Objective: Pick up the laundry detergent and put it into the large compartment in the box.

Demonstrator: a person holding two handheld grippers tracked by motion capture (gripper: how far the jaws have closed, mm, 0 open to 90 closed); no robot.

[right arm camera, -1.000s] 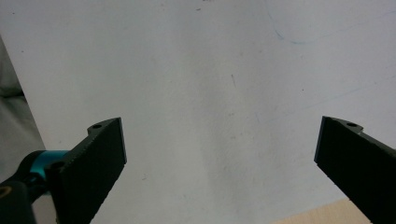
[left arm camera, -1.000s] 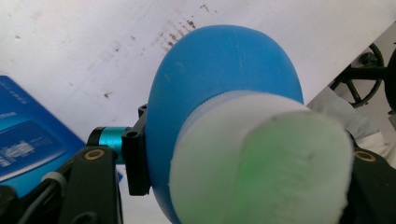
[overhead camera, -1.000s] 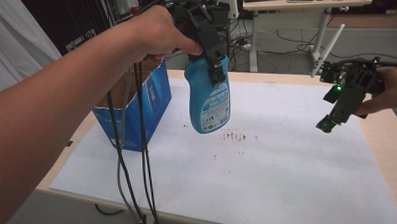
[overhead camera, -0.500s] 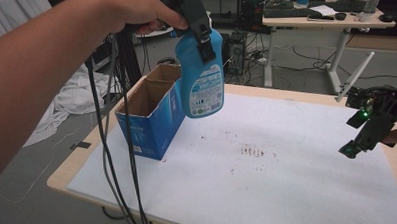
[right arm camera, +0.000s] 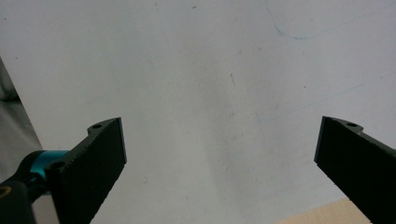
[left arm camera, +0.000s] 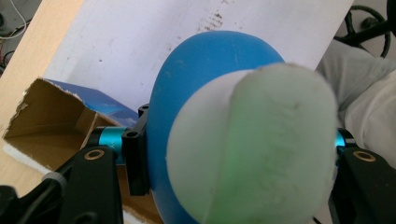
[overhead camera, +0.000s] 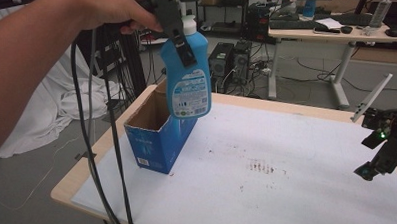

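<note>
One bottle (overhead camera: 187,77) now higher, over box (overhead camera: 157,138)

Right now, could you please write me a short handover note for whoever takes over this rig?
Left gripper: shut on the blue bottle, gripping it near its white cap and holding it in the air above the open end of the blue cardboard box.
Right gripper: open and holding nothing, over the white sheet at the table's right edge.
Done: the bottle is lifted and brought over the box.
Left: probably lower the bottle into the box, release it, then draw the left gripper away.
</note>
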